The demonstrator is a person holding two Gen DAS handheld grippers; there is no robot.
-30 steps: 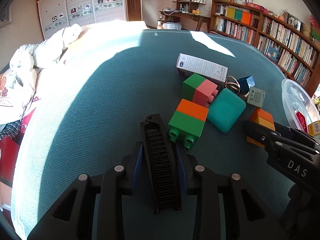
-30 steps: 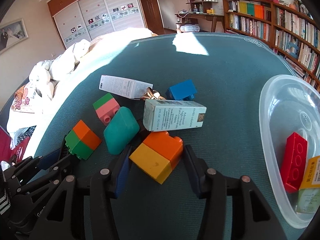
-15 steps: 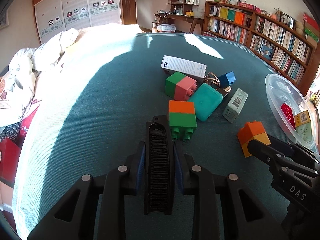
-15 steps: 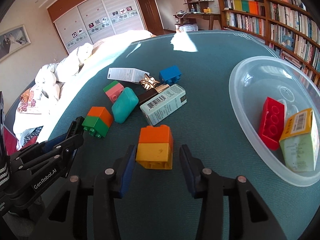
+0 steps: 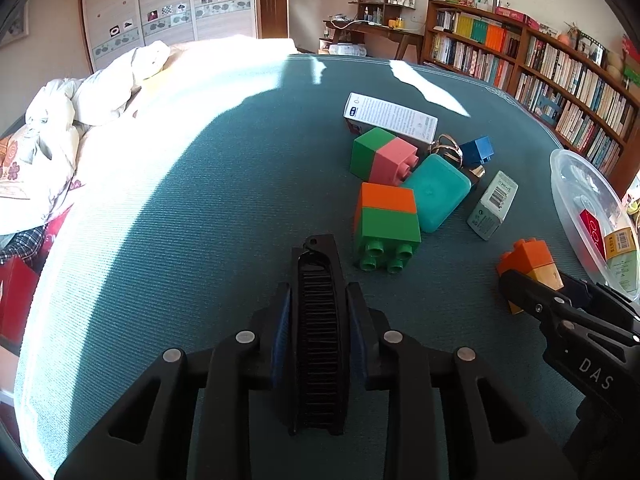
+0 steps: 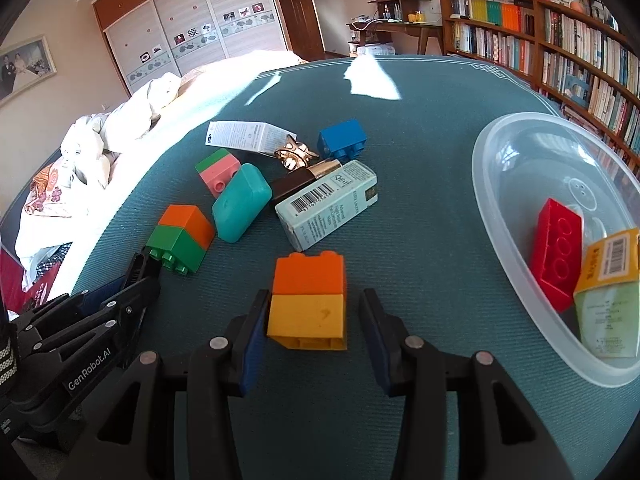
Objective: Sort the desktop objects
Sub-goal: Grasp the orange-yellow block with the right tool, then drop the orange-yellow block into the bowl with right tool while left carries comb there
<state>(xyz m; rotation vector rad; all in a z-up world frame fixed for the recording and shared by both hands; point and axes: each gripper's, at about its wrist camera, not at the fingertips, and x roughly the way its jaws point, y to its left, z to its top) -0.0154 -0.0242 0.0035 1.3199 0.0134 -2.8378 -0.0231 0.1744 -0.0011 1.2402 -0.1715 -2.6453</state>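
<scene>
My left gripper [image 5: 319, 316] is shut on a black comb [image 5: 319, 332], held over the teal cloth. My right gripper [image 6: 314, 336] is open, its fingers on either side of an orange-and-yellow block [image 6: 308, 300] that lies on the cloth; the left finger is close to it, the right finger stands apart. That block also shows in the left wrist view [image 5: 528, 264]. A clear plastic bowl [image 6: 504, 200] at the right holds a red brick [image 6: 556, 252] and a yellow-topped box [image 6: 608, 304].
On the cloth lie an orange-and-green block [image 6: 182, 236], a teal case [image 6: 240, 202], a green-and-pink block [image 6: 218, 168], a blue block [image 6: 342, 140], a pale barcode box [image 6: 328, 204], a white box [image 6: 244, 138], a gold clip [image 6: 294, 152]. Bookshelves right, bedding left.
The right gripper's view has drawn closer to the orange-and-yellow block, which sits deeper between the open fingers. The left gripper keeps the comb and has shifted slightly.
</scene>
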